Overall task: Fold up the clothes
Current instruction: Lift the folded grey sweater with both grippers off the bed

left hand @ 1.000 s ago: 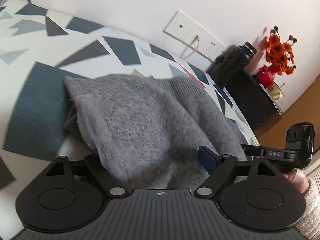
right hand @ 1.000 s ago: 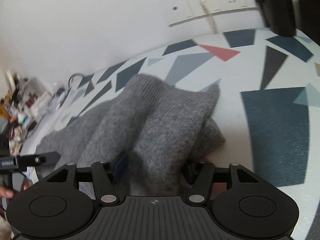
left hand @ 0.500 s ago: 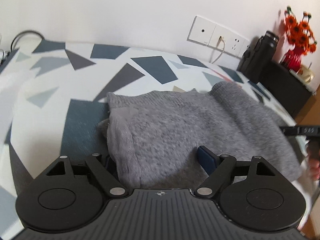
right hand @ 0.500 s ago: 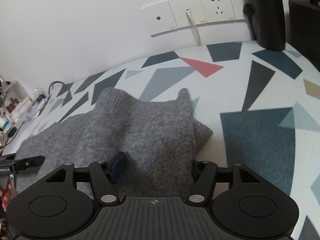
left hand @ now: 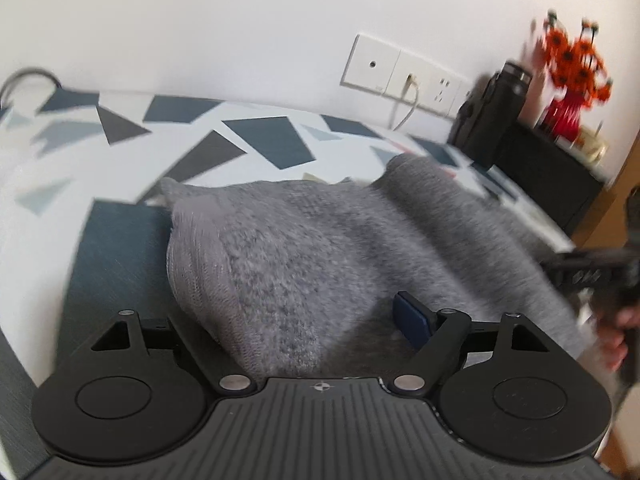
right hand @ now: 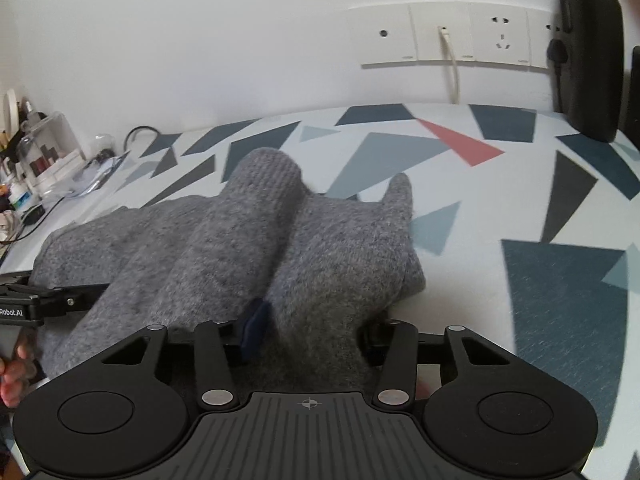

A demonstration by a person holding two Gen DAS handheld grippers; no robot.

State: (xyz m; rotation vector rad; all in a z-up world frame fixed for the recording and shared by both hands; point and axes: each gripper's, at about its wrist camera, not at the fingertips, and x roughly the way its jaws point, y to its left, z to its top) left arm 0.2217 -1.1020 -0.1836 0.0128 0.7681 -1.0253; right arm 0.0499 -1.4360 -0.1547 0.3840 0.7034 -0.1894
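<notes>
A grey knitted sweater (left hand: pixel 320 240) lies folded on a cover patterned with triangles (left hand: pixel 120 248). Its near edge rises into both grippers. My left gripper (left hand: pixel 296 320) is shut on the left part of that edge; only its blue right pad (left hand: pixel 412 320) shows, because the knit hides the other finger. In the right wrist view the sweater (right hand: pixel 240 248) has a rolled ridge running away from me. My right gripper (right hand: pixel 312 336) is shut on its right near edge, with the blue left pad (right hand: pixel 252 332) pressed into the cloth. A hand (right hand: pixel 12 376) shows at the left rim.
Wall sockets (right hand: pixel 444 36) with a plugged white cable are straight ahead. A black bottle (right hand: pixel 592 48) stands at the far right, near a black cabinet (left hand: pixel 552 176) bearing orange flowers (left hand: pixel 572 60). Small clutter (right hand: pixel 40 156) lines the far left edge.
Both grippers have drawn back and levelled out with the sweater's near edge. The sweater now lies flatter and longer on the cover, and more of the wall shows.
</notes>
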